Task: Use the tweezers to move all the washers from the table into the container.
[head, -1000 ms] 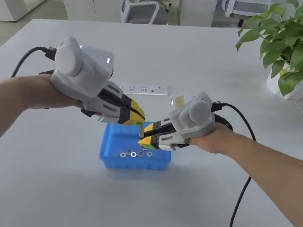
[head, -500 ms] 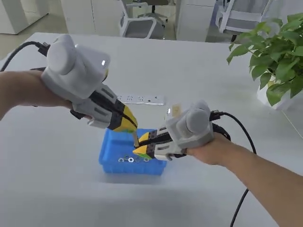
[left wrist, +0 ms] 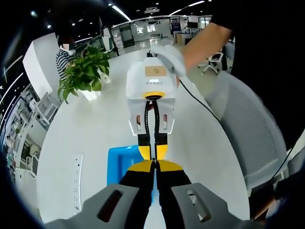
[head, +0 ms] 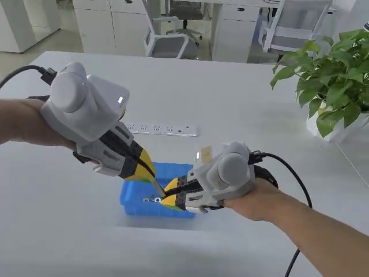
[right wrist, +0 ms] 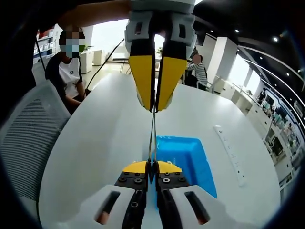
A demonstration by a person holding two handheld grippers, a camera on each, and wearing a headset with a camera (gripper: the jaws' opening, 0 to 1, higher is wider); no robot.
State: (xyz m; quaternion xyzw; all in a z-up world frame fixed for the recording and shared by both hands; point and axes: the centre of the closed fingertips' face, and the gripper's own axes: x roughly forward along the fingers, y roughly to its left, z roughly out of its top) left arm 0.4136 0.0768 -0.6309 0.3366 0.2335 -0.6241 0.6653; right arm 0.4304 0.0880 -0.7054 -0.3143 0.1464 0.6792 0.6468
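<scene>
Blue plastic forms the container [head: 130,195], which sits on the white table [head: 242,104] directly under the tips of the left gripper [head: 147,172] and the right gripper [head: 167,199]. We see a few washers [head: 151,200] lying inside it, just beside the right gripper's yellow tips. We hold the left gripper tilted down over the container, its jaws pressed together on the upper end of the tweezers [head: 156,187]. The tweezers slant down from there to the right gripper, which faces the left one tip to tip. Its jaws are together too, with the tweezers' lower end running in between them. In the right gripper view the tweezers [right wrist: 152,136] show as a thin line bridging the two pairs of tips. A power strip [head: 161,128] lies beyond the left gripper, and a plant [head: 328,81] stands well off beyond the right one.
</scene>
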